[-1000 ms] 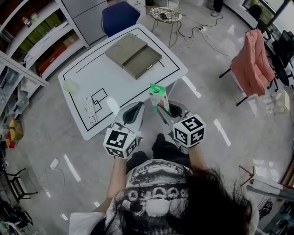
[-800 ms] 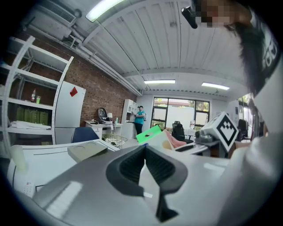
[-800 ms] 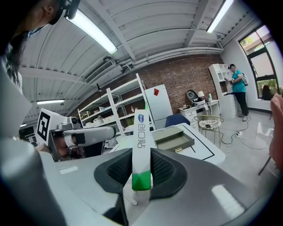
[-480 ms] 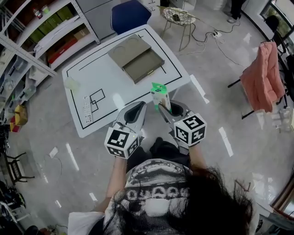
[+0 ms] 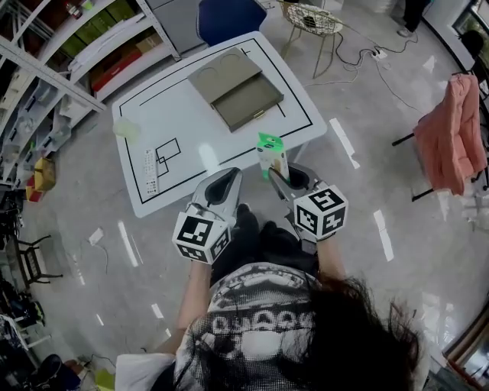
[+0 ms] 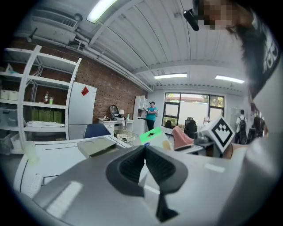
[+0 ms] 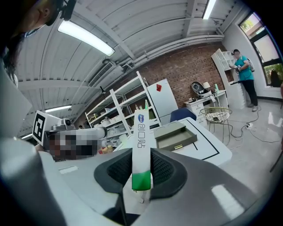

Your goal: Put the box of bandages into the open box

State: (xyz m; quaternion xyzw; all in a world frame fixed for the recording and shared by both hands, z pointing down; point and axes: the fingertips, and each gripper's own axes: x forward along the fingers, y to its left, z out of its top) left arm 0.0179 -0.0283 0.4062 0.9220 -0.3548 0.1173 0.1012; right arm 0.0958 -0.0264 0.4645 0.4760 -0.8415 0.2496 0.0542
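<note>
A slim white bandage box [image 5: 272, 156] with a green end stands upright between the jaws of my right gripper [image 5: 279, 177], which is shut on it just off the table's near edge. Along that gripper's own view the bandage box [image 7: 141, 145] rises between the pads of the right gripper [image 7: 141, 155]. The open grey box [image 5: 250, 101] lies on the far half of the white table [image 5: 191, 122], its lid [image 5: 224, 72] beside it; the open box [image 7: 176, 136] shows ahead. My left gripper [image 5: 228, 177] hangs alongside, and the left gripper [image 6: 144, 149] has its pads together, empty.
A remote-like pad [image 5: 150, 172] and a pale cup [image 5: 124, 128] sit on the table's left part. A blue chair [image 5: 229, 15] and a wire stool [image 5: 312, 19] stand behind the table, shelves [image 5: 61, 53] at left, a pink garment [image 5: 451, 130] on a rack at right.
Both grippers have drifted toward the table's near edge, and the table now looks closer. The right gripper still carries the bandage box. Neither pair of jaws has changed.
</note>
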